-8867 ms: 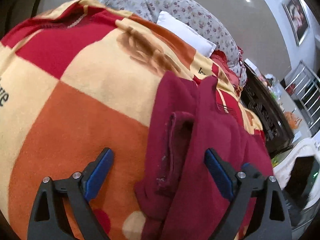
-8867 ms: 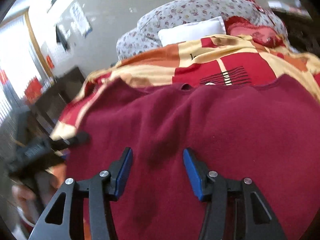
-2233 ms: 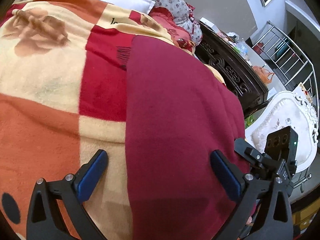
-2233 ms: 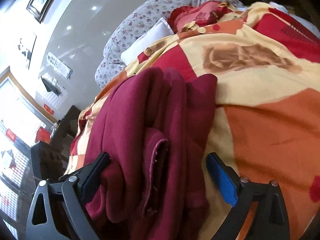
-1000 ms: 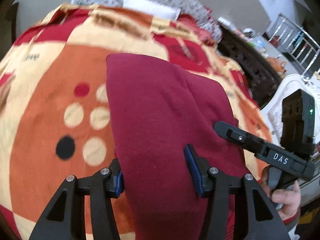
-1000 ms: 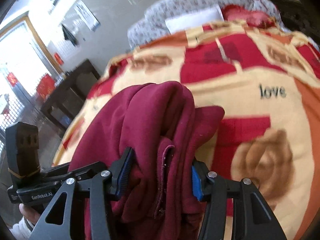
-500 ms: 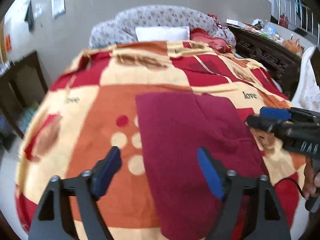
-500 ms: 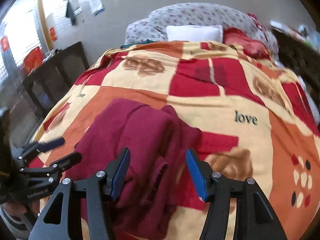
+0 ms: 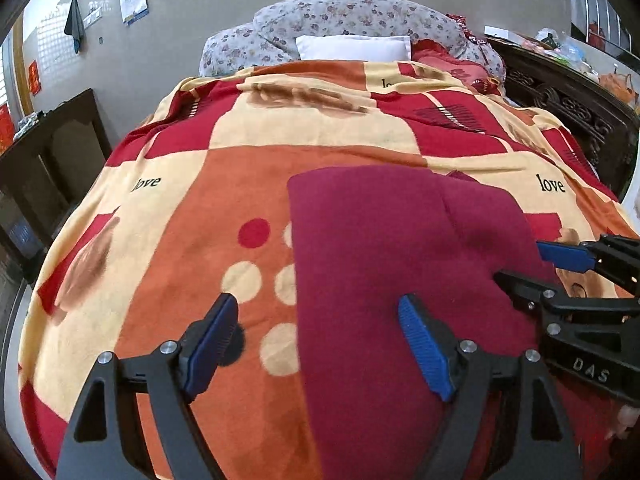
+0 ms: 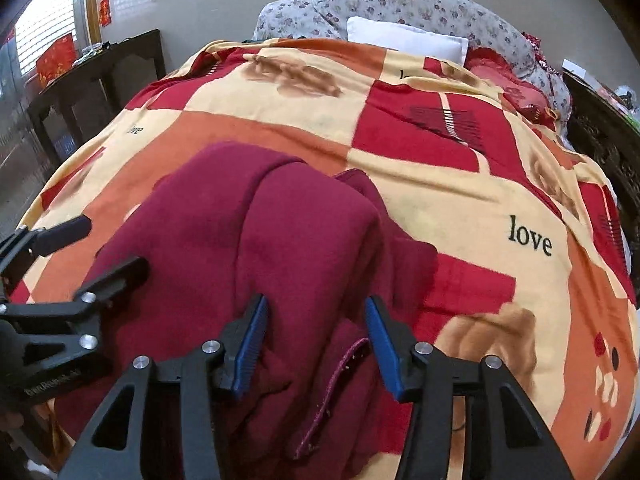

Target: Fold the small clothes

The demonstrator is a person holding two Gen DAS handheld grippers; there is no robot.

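A dark red garment (image 9: 384,264) lies folded into a long rectangle on the patterned blanket (image 9: 224,184). In the right wrist view the garment (image 10: 256,240) shows bunched layers and a cuff at its near right edge. My left gripper (image 9: 320,344) is open above the garment's near left edge and holds nothing. My right gripper (image 10: 316,340) is open above the garment's near right side and holds nothing. The right gripper also shows in the left wrist view (image 9: 532,264). The left gripper also shows in the right wrist view (image 10: 108,244).
A white pillow (image 9: 352,47) and a floral bolster (image 9: 360,16) lie at the head of the bed. A dark wooden table (image 10: 100,68) stands to the left. A carved dark cabinet (image 9: 576,108) stands to the right.
Both grippers have opened, let go of the garment and pulled back. The garment now lies flat on the blanket.
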